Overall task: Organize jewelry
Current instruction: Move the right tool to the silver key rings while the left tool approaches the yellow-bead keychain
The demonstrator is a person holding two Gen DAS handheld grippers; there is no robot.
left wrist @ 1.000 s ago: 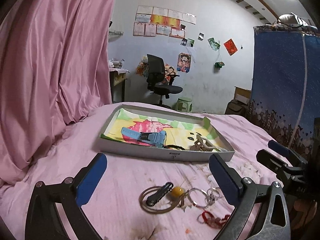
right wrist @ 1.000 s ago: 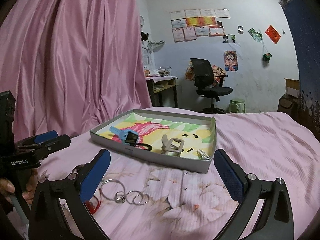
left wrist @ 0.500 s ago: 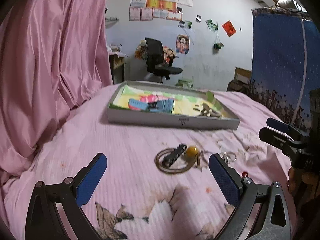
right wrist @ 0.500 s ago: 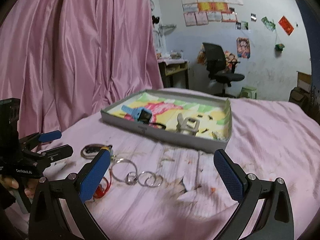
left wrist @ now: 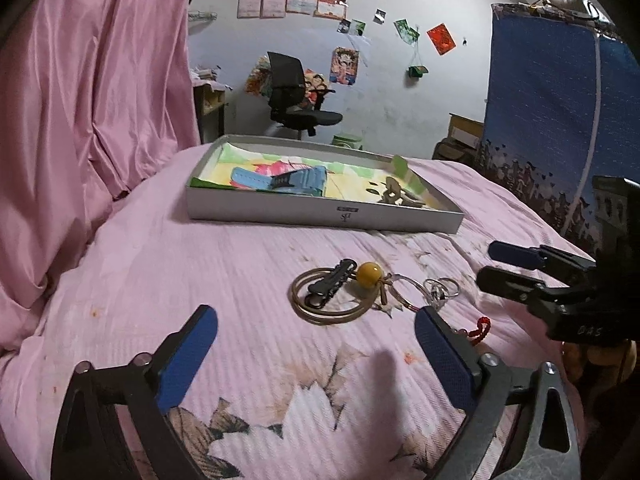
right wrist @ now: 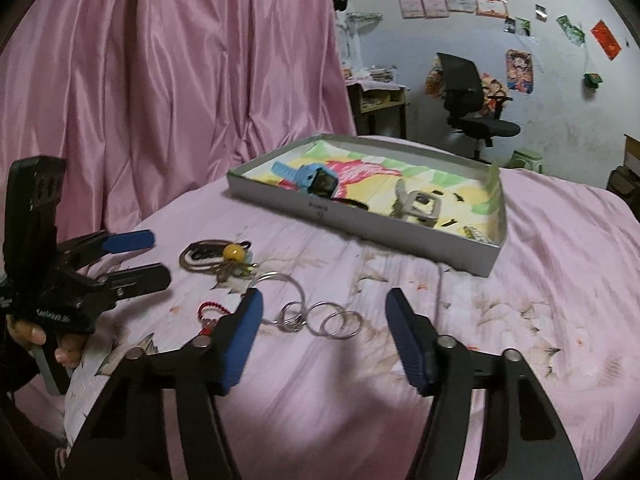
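Observation:
Loose jewelry lies on the pink bedspread: a brown hoop bracelet (left wrist: 328, 314) with a black hair clip (left wrist: 330, 286) on it, a yellow bead (left wrist: 369, 273), silver key rings (right wrist: 320, 316) and a red cord charm (right wrist: 210, 312). My left gripper (left wrist: 316, 356) is open, just short of the hoop. My right gripper (right wrist: 326, 336) is open but narrowed, with the key rings just beyond its fingertips. Neither holds anything. A grey tray (left wrist: 320, 214) behind holds a blue watch (left wrist: 280, 178) and a beige watch (right wrist: 420, 204).
A pink curtain (right wrist: 160, 80) hangs along the left of the bed. An office chair (left wrist: 296, 92) and a desk stand by the far wall. Blue fabric (left wrist: 560, 120) hangs at the right. A hand (right wrist: 40, 340) grips the left tool's handle.
Both grippers have tilted down and moved closer to the loose jewelry. The right gripper's fingers have come nearer together; the left gripper's gap looks unchanged.

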